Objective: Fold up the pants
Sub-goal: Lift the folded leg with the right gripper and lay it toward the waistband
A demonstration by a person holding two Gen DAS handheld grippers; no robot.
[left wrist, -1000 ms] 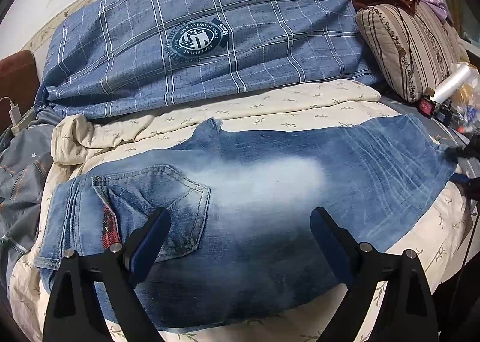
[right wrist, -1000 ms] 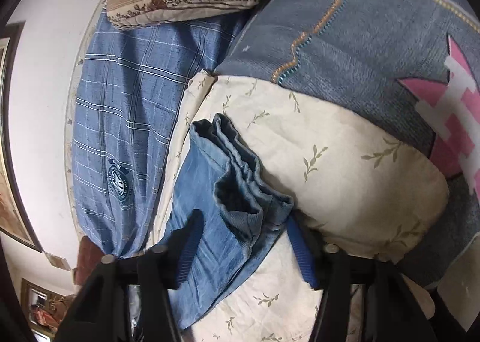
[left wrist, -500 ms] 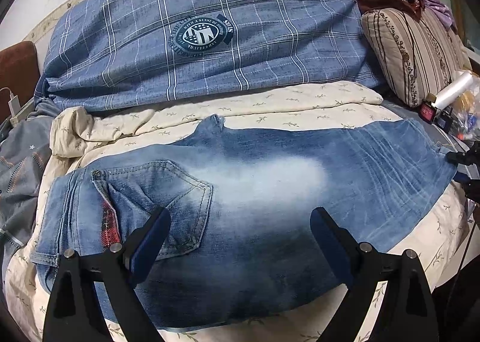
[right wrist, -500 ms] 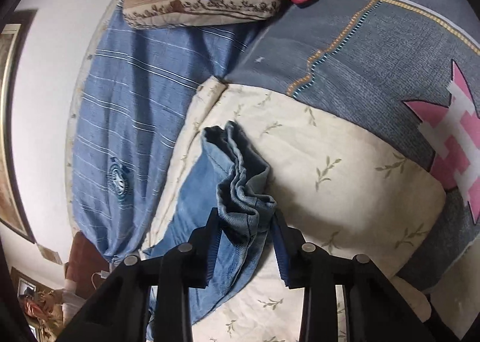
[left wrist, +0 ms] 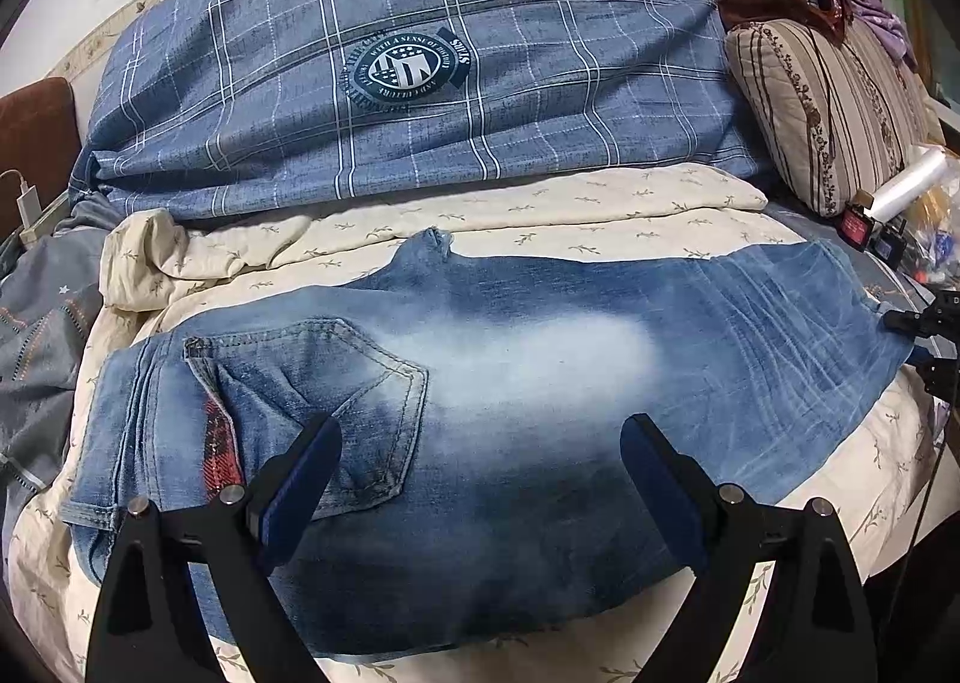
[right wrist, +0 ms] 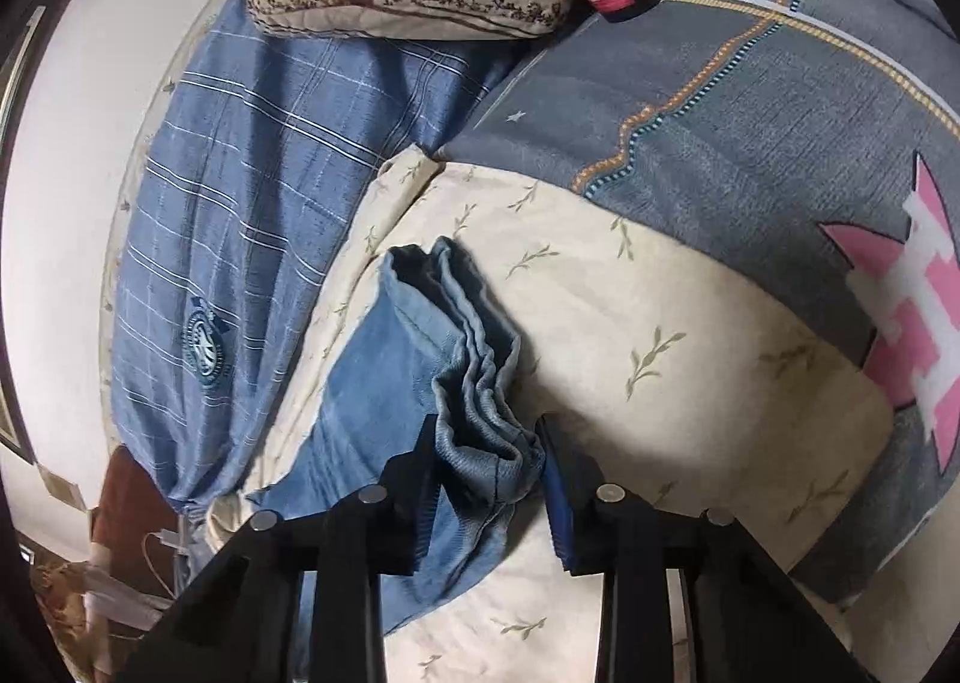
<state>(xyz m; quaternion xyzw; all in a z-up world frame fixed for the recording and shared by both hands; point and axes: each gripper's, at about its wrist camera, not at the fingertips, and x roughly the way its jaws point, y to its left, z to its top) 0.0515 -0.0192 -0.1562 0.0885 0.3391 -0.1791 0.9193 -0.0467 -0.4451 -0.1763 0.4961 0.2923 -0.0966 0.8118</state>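
Note:
Faded blue jeans [left wrist: 528, 359] lie flat across the cream sheet [left wrist: 540, 209], waistband and back pocket [left wrist: 336, 383] at the left, leg ends at the right. My left gripper [left wrist: 480, 431] hovers open over the seat of the jeans, one finger [left wrist: 300, 473] above the pocket, and it holds nothing. In the right wrist view the leg hems [right wrist: 474, 377] are bunched into folds between the pads of my right gripper [right wrist: 486, 443], whose jaws are closing and press on the cloth from both sides. The right gripper [left wrist: 924, 323] also shows at the leg ends in the left wrist view.
A blue plaid quilt [left wrist: 420, 71] is piled behind the jeans by the wall. A striped pillow [left wrist: 828, 107] sits at the far right with small boxes and a plastic roll [left wrist: 900, 185] beside it. A grey patterned cover [right wrist: 750, 143] lies past the cream sheet.
The right gripper's jaws have narrowed from wide apart to tight around the bunched leg hems, and the hems have gathered into folds. The left gripper has stayed where it was.

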